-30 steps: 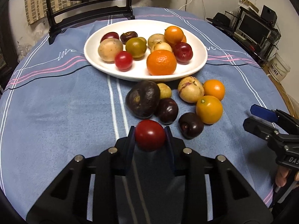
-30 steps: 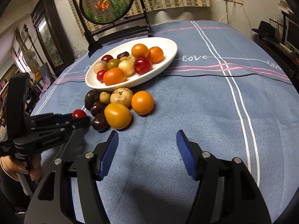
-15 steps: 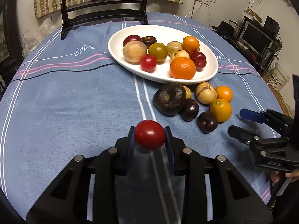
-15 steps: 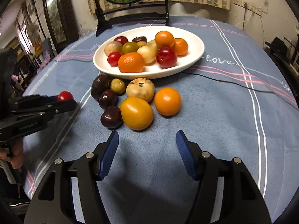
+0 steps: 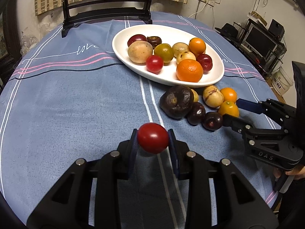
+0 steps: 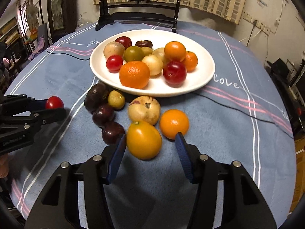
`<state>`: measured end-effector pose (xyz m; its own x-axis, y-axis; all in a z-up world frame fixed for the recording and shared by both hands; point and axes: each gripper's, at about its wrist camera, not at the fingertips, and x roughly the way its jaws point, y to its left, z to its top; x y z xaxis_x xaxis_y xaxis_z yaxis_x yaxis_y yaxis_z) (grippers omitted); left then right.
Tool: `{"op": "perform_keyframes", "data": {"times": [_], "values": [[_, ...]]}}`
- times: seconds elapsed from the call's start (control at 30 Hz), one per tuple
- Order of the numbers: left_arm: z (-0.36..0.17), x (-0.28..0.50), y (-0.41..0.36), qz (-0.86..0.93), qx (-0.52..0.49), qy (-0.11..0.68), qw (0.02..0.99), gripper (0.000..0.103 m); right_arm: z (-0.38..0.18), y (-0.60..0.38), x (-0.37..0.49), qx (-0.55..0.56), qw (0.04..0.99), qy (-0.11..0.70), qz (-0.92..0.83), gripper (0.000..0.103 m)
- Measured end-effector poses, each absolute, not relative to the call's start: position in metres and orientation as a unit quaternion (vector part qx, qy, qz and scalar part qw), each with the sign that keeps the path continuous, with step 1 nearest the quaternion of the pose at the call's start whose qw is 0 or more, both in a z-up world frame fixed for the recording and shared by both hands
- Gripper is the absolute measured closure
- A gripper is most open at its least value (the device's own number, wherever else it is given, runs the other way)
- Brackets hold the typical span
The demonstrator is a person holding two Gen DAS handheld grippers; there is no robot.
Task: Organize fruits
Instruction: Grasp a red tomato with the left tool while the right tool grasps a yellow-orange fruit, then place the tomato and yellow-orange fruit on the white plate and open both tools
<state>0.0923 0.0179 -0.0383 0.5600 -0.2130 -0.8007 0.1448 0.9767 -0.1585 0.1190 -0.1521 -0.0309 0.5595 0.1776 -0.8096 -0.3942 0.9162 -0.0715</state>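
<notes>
My left gripper (image 5: pixel 153 140) was clamped on a red tomato (image 5: pixel 153 137), held above the blue cloth of the desk (image 5: pixel 76 105), left of the loose fruit pile. In the right wrist view that tomato (image 6: pixel 54 102) sat at the far left, clear of the cloth.

Pile, left to right: big dark fruit (image 6: pixel 95 97), small green-yellow one (image 6: pixel 116 99), two dark plums (image 6: pixel 103 114) (image 6: pixel 112 132), pale speckled fruit (image 6: pixel 144 110), orange (image 6: pixel 174 124).

Behind them, the white plate (image 6: pixel 200 76) already carried a mix of fruit: tomato, oranges, red plums, pale ones.

My right gripper (image 6: pixel 150 148) was wide open, holding nothing, fingers straddling the yellow-orange fruit (image 6: pixel 144 140) on the desk. Left finger just beside it; right finger's tip overlapped the orange in view, contact unclear.
</notes>
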Motion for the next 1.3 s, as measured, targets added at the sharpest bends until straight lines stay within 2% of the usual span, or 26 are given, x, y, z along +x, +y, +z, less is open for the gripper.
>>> {"op": "perform_keyframes", "data": {"times": [0.1,0.23,0.6,0.63,0.83,1.3], "values": [[-0.039,0.092,0.016,-0.102,-0.038,0.460,0.881,0.072,-0.031,-0.149,0.119,-0.136,0.875,0.437,0.158,0.049],[-0.038,0.090,0.014,-0.104,-0.036,0.459,0.881,0.072,-0.033,-0.145,0.112,-0.151,0.870,0.444,0.154,0.060],[-0.039,0.090,0.014,-0.102,-0.035,0.462,0.881,0.072,-0.045,-0.146,0.124,-0.119,0.865,0.460,0.162,0.060],[-0.039,0.090,0.014,-0.101,-0.035,0.462,0.881,0.072,-0.045,-0.145,0.125,-0.119,0.865,0.459,0.164,0.064],[-0.037,0.089,0.015,-0.098,-0.035,0.460,0.882,0.072,-0.041,-0.151,0.117,-0.114,0.864,0.457,0.178,0.064],[-0.001,0.095,-0.004,-0.111,-0.002,0.430,0.896,0.072,0.007,-0.197,0.097,-0.039,0.893,0.401,0.201,0.064]]}}
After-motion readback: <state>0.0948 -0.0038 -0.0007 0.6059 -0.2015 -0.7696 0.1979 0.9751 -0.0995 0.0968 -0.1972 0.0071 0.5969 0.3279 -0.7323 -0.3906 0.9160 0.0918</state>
